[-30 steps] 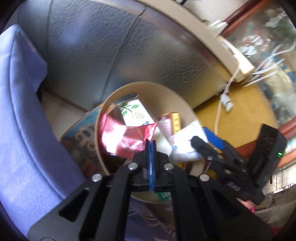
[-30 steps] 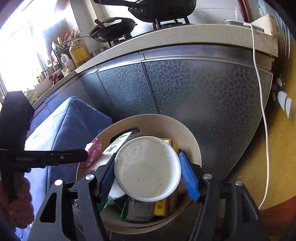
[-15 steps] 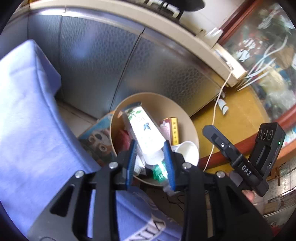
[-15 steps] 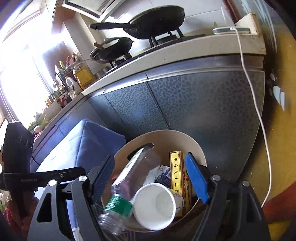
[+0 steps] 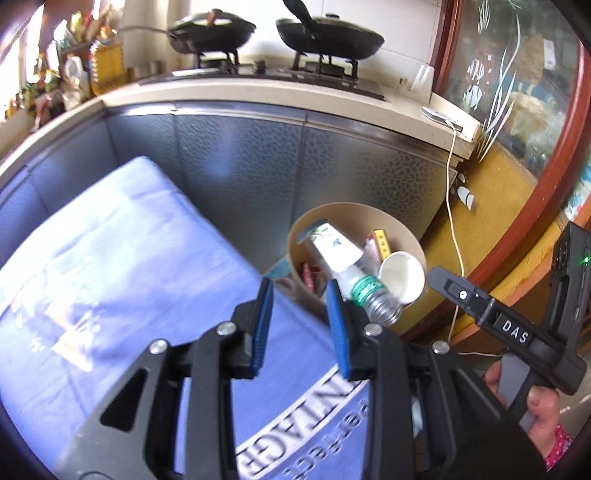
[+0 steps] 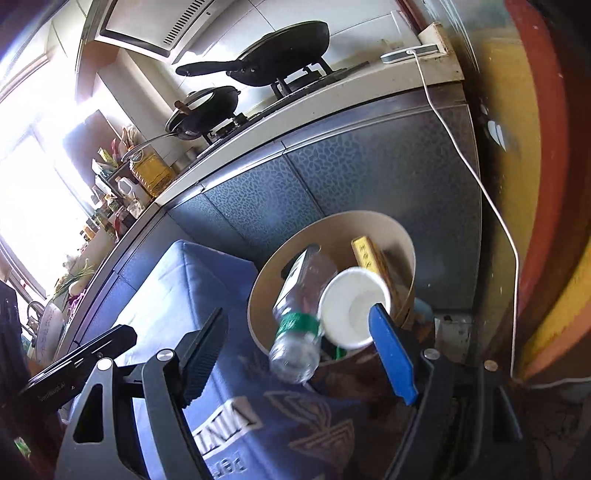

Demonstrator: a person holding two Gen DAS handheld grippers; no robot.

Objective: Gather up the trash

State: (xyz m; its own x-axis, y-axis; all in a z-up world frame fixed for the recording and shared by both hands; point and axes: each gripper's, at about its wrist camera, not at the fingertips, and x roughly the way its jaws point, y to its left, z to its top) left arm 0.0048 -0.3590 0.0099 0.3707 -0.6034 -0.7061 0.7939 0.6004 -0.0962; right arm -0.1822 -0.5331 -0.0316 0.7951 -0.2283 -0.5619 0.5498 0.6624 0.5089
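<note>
A round tan trash bin (image 5: 406,236) (image 6: 402,236) stands on the floor by the kitchen cabinet. In it lie a clear plastic bottle with a green label (image 5: 364,290) (image 6: 295,332), neck over the rim, a white paper cup (image 5: 400,275) (image 6: 352,308), a yellow box (image 5: 382,240) (image 6: 367,254) and a red wrapper (image 5: 308,273). My left gripper (image 5: 299,321) is open and empty, held above the blue cloth short of the bin. My right gripper (image 6: 303,339) is wide open and empty, above and in front of the bin.
A blue cloth-covered seat (image 5: 110,266) (image 6: 177,295) lies left of the bin. The grey cabinet (image 5: 258,166) carries a stove with two black pans (image 5: 328,33). A white cable (image 6: 480,177) hangs down the cabinet's right end. A wood-framed glass door (image 5: 517,110) stands right.
My left gripper opened, let go of the red wrapper into the bin and pulled back and up. My right gripper let go of the white cup into the bin and also drew back.
</note>
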